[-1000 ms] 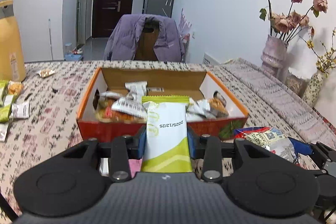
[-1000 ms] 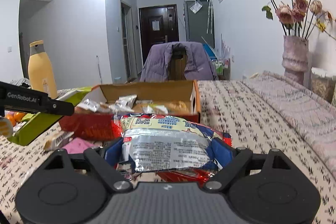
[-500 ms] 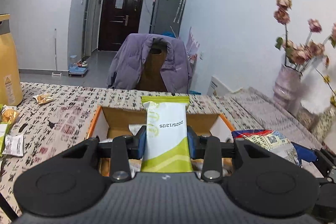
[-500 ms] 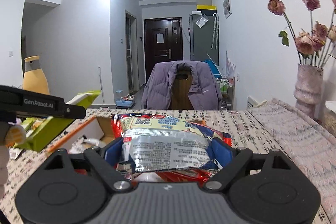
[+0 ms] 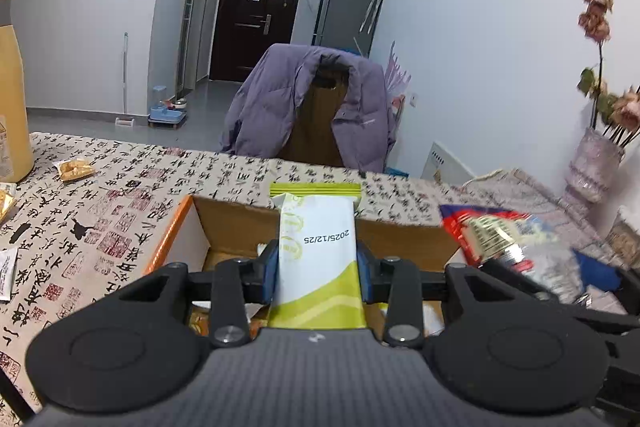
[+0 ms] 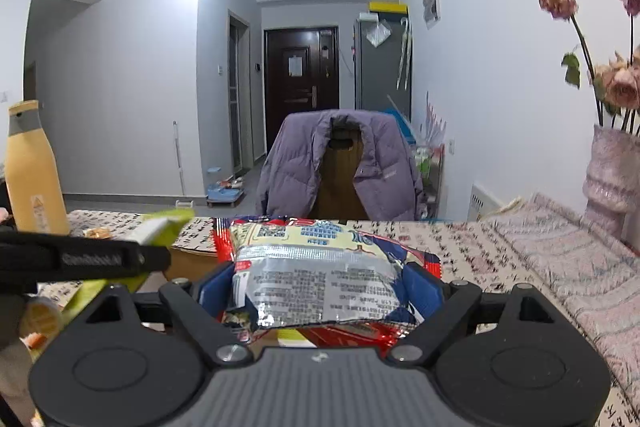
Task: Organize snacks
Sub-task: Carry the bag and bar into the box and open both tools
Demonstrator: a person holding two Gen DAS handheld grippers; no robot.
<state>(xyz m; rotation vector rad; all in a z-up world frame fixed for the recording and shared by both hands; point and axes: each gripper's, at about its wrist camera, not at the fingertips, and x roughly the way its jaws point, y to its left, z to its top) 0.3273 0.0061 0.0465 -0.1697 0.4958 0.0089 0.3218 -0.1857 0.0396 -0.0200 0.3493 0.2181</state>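
Over the box, a white-green packet (dated, upright).

- Slim white-and-lime foil snack packet, upright, date stamp upside down, over the open cardboard box.
- Crinkled red, blue and silver snack bag, lying flat, beside it.

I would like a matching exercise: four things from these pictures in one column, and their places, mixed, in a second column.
1. green-and-white packet
2. silver-and-red packet
3. purple jacket
4. yellow bottle

a. draped over the chair
b. in the right tongs
c. standing at the table's left side
d. in the left tongs

Pairs: 1-d, 2-b, 3-a, 4-c
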